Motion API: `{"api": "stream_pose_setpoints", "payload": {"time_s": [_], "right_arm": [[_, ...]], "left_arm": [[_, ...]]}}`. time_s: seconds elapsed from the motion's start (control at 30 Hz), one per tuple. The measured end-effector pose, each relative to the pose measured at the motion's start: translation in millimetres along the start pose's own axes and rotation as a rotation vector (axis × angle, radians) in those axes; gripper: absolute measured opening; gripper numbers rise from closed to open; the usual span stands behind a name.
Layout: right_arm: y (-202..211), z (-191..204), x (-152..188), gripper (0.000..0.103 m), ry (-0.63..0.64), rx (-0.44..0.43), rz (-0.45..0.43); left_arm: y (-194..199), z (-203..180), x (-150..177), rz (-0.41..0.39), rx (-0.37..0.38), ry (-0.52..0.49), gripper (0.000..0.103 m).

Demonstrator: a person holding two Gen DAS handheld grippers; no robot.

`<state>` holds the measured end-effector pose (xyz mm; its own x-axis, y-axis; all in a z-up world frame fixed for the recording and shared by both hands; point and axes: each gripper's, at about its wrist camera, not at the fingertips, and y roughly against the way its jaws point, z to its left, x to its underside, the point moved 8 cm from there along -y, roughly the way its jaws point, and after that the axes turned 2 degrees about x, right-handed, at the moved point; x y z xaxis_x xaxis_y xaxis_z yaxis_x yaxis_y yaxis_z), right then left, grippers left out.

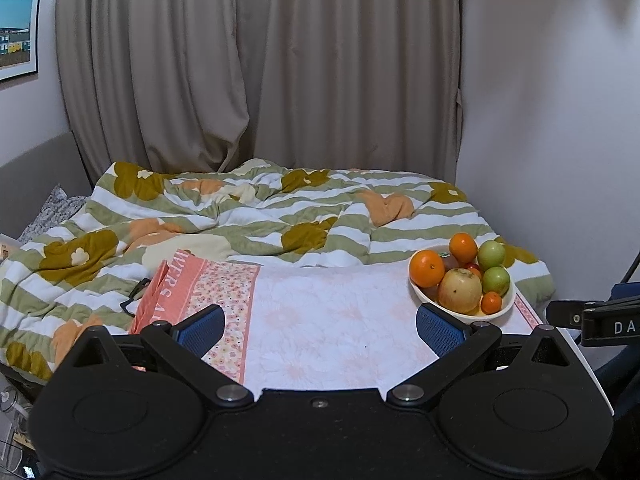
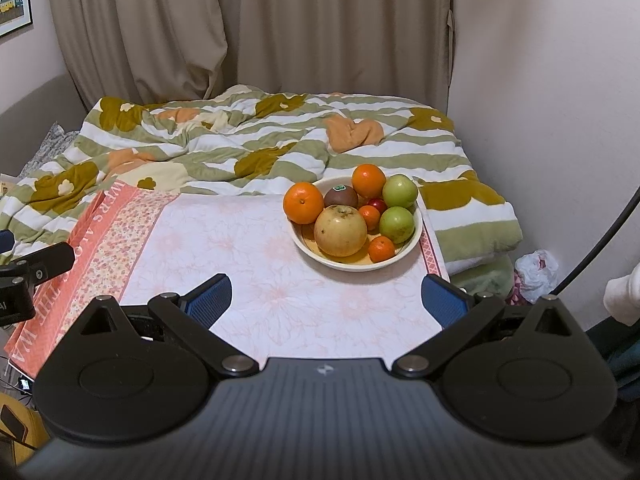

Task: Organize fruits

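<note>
A cream bowl point(image 2: 416, 236) of fruit stands at the far right of a table with a pink floral cloth point(image 2: 248, 256). It holds two big oranges point(image 2: 303, 203), a large yellow-brown pear point(image 2: 340, 230), two green apples point(image 2: 397, 224), a kiwi point(image 2: 341, 197), small mandarins point(image 2: 381, 249) and a small red fruit point(image 2: 377, 203). The bowl also shows in the left wrist view point(image 1: 506, 308). My right gripper point(image 2: 326, 300) is open and empty, short of the bowl. My left gripper point(image 1: 320, 326) is open and empty, left of the bowl.
A bed with a striped floral duvet point(image 2: 240, 140) lies behind the table, with curtains point(image 2: 280, 28) beyond. A wall point(image 2: 560, 100) is close on the right. A white plastic bag point(image 2: 536, 270) lies on the floor at the right. Black glasses point(image 1: 134, 296) rest by the cloth's left edge.
</note>
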<state>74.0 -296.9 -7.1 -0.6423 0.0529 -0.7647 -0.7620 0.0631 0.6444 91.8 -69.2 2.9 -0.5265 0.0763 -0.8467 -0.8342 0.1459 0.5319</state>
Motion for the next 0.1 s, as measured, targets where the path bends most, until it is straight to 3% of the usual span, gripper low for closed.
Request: {"api": "stream_pose_setpoints", "payload": {"time_s": [0.1], "right_arm": [[-2.0, 3.0, -0.2, 0.103, -0.001, 0.001, -0.001]], "left_arm": [[-0.4, 2.2, -0.4, -0.006, -0.001, 0.005, 0.103]]}}
